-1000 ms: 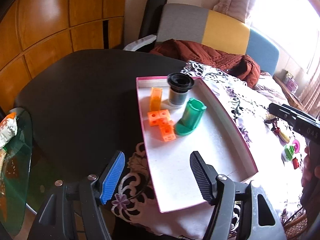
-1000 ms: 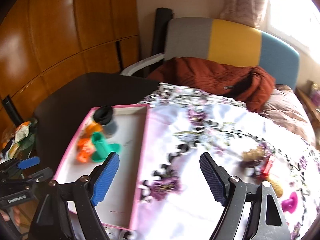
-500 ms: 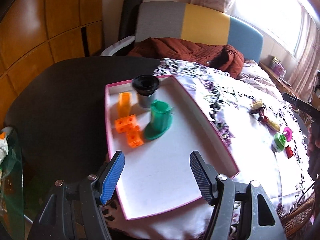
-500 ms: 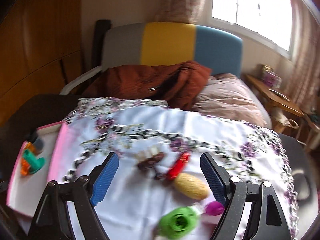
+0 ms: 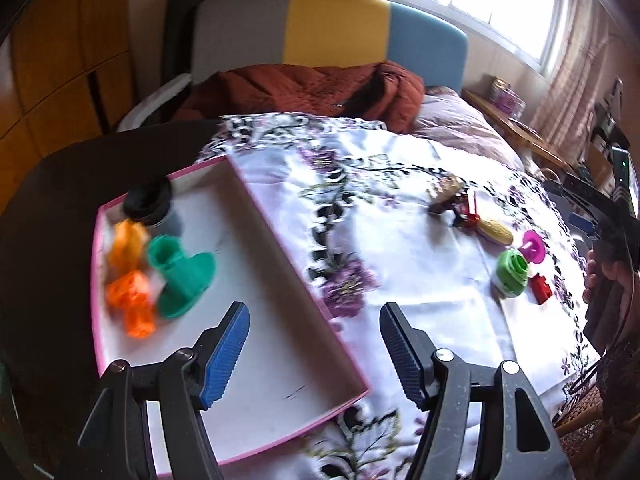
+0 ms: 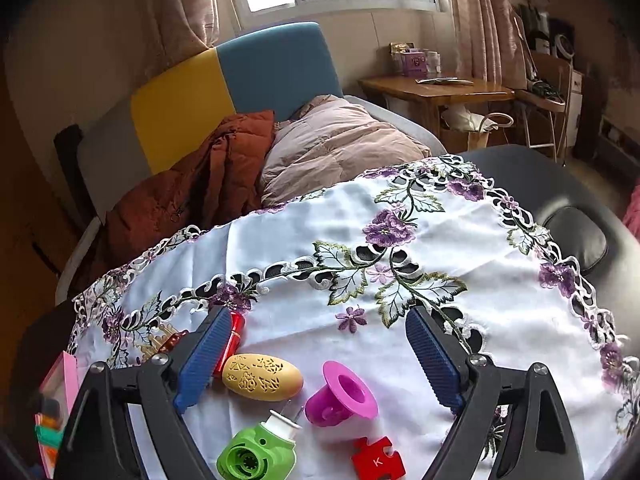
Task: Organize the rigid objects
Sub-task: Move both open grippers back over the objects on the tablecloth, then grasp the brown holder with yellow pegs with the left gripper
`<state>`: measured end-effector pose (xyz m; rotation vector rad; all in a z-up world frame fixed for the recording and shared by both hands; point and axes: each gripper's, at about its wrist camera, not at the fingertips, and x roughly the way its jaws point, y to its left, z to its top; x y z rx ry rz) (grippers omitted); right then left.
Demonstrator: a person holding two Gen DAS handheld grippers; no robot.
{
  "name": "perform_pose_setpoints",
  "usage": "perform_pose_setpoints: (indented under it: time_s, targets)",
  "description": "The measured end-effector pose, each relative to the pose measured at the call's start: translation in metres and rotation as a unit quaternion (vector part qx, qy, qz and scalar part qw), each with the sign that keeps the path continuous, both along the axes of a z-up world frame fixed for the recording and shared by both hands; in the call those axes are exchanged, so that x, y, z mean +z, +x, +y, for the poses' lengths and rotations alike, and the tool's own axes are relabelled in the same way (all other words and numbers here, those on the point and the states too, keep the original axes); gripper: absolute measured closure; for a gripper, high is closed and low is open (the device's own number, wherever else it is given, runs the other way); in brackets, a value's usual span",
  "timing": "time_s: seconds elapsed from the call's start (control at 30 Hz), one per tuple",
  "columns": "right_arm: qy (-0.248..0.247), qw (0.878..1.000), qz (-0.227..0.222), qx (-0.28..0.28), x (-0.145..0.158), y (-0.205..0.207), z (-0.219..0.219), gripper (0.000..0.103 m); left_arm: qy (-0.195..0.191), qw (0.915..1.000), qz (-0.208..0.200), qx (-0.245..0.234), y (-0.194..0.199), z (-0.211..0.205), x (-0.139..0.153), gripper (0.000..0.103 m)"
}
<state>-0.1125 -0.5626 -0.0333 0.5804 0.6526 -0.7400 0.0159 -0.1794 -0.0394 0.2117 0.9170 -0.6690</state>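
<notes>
A pink-rimmed white tray (image 5: 280,248) holds a green flanged cup (image 5: 182,276), orange blocks (image 5: 130,300) and a black-topped grey cylinder (image 5: 150,202). My left gripper (image 5: 314,350) is open and empty above the tray's near right edge. On the floral cloth lie a yellow oval (image 6: 262,376), a magenta flanged cup (image 6: 340,394), a green round toy (image 6: 256,456), a red puzzle piece (image 6: 376,460) and a red bar (image 6: 232,340). My right gripper (image 6: 316,358) is open and empty above them; it also shows in the left wrist view (image 5: 600,216).
The embroidered white cloth (image 6: 400,240) covers a dark round table (image 6: 580,184). Behind it stands a grey, yellow and blue sofa (image 5: 332,36) with a rust quilt (image 5: 312,88). A wooden side table (image 6: 436,88) stands far right.
Both grippers have swung to the right. The right wrist view has left the tray and now looks over the loose toys; the tray has slid to the left in the left wrist view.
</notes>
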Motion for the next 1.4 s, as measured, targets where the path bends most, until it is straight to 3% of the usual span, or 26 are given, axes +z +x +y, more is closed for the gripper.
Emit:
perform_pose_setpoints:
  time_s: [0.2, 0.33, 0.53, 0.8, 0.93, 1.03, 1.07, 1.1, 1.13, 1.2, 1.4]
  targets:
    - [0.01, 1.0, -0.001, 0.003, -0.002, 0.0, 0.002, 0.013, -0.01, 0.9978, 0.025, -0.061, 0.003, -0.06, -0.003, 0.033]
    - [0.012, 1.0, -0.003, 0.008, -0.001, 0.001, 0.003, 0.013, -0.028, 0.9949, 0.054, -0.08, 0.011, -0.096, -0.009, 0.025]
    - [0.031, 0.999, -0.008, 0.003, -0.004, 0.0, -0.004, 0.012, -0.048, 0.9903, 0.074, -0.107, 0.028, -0.149, -0.019, 0.022]
    - [0.06, 0.998, -0.018, 0.004, -0.009, 0.0, -0.01, 0.012, -0.08, 0.9845, 0.118, -0.103, 0.058, -0.203, -0.037, 0.019]
    - [0.065, 0.998, -0.021, 0.008, -0.009, 0.001, -0.01, 0.012, -0.073, 0.9844, 0.128, -0.096, 0.066, -0.222, -0.05, 0.006]
    - [0.065, 0.998, -0.022, 0.008, -0.009, 0.0, -0.01, 0.012, -0.067, 0.9836, 0.138, -0.094, 0.072, -0.235, -0.061, 0.004]
    - [0.066, 0.998, -0.022, 0.007, -0.009, 0.001, -0.011, 0.012, -0.064, 0.9838, 0.141, -0.09, 0.074, -0.237, -0.066, 0.005]
    - [0.068, 0.997, -0.022, 0.006, -0.01, 0.001, -0.011, 0.012, -0.068, 0.9823, 0.152, -0.085, 0.077, -0.238, -0.071, 0.015]
    - [0.069, 0.997, -0.021, 0.005, -0.011, 0.001, -0.012, 0.012, -0.071, 0.98, 0.167, -0.081, 0.08, -0.237, -0.075, 0.044]
    - [0.07, 0.997, -0.019, 0.005, -0.012, 0.001, -0.013, 0.012, -0.073, 0.9809, 0.164, -0.077, 0.081, -0.231, -0.075, 0.053]
    - [0.065, 0.998, -0.009, 0.016, -0.014, 0.005, -0.009, 0.012, -0.072, 0.9811, 0.156, -0.089, 0.073, -0.195, -0.072, 0.054]
